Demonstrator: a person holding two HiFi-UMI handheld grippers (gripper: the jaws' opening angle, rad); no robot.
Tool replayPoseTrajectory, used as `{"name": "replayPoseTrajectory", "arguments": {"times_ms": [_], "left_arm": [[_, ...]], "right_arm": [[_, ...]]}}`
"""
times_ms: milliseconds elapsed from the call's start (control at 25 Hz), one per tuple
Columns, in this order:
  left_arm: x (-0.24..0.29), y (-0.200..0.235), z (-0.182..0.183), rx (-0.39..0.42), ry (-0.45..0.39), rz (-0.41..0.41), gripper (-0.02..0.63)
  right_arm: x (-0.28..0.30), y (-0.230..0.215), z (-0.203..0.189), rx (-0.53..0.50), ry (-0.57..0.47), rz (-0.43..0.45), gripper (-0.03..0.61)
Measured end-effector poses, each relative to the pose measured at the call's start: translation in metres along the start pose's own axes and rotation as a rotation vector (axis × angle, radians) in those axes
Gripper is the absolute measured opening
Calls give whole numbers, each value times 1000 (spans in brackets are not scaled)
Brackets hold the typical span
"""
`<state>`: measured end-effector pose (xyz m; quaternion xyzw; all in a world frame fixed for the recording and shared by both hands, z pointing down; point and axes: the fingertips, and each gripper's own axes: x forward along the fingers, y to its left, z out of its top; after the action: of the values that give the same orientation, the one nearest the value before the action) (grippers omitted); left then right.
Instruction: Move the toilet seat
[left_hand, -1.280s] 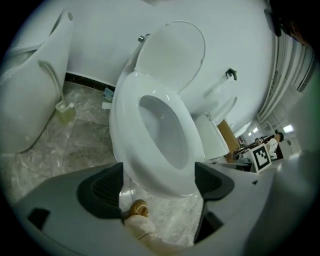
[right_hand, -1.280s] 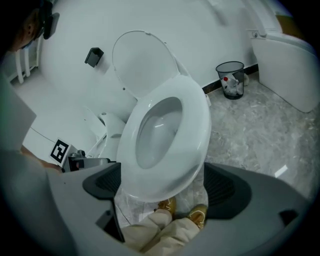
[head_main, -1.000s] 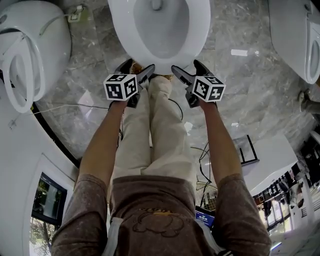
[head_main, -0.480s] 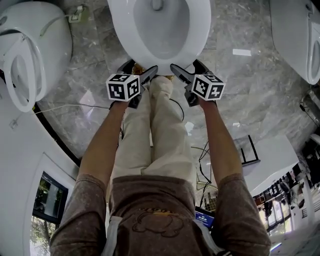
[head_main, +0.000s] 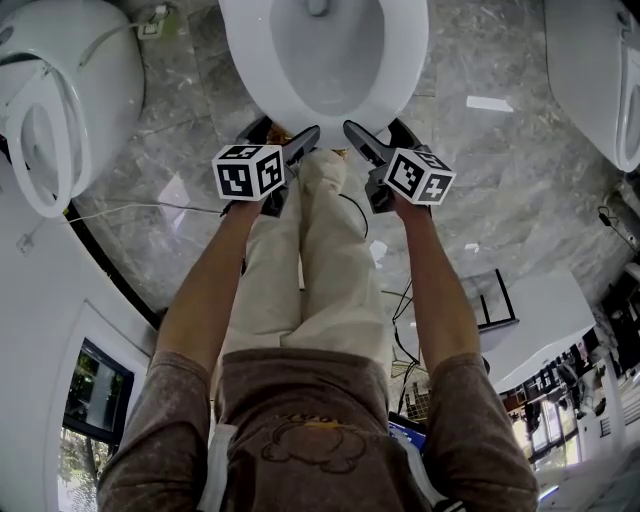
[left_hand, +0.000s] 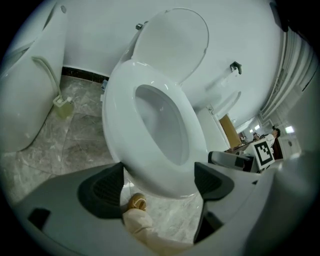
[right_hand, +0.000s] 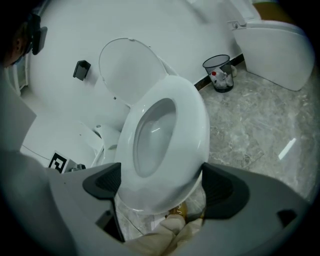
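Little has changed in a second: left gripper (head_main: 278, 137) and right gripper (head_main: 375, 130) still hover, jaws spread and gripping nothing, at the front edge of the toilet seat (head_main: 405, 60), which lies down on its bowl (head_main: 325, 60), lid (left_hand: 172, 42) raised. The person's trouser legs (head_main: 320, 260) stand just below, a second toilet (head_main: 90, 70) nearby.

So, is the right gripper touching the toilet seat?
Cannot tell: in its own view the right gripper, jaws open, frames the toilet seat; no plain contact or gap shows.

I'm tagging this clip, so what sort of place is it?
Probably a sanitary-ware showroom: a central toilet, a second toilet at left and a third toilet at right share one open marble floor.
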<state>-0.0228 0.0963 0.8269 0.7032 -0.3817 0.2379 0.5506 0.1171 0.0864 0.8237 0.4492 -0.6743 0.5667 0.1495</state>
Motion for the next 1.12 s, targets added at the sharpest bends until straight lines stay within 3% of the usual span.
{"name": "replayPoseTrajectory", "arguments": {"times_ms": [800, 1120], "left_arm": [[-63, -44, 37, -49, -61, -52, 433], [-93, -60, 65, -118, -117, -49, 411]], "right_arm": [[-62, 52, 38, 3, -22, 72, 440], [-84, 78, 62, -22, -44, 77, 398]]}}
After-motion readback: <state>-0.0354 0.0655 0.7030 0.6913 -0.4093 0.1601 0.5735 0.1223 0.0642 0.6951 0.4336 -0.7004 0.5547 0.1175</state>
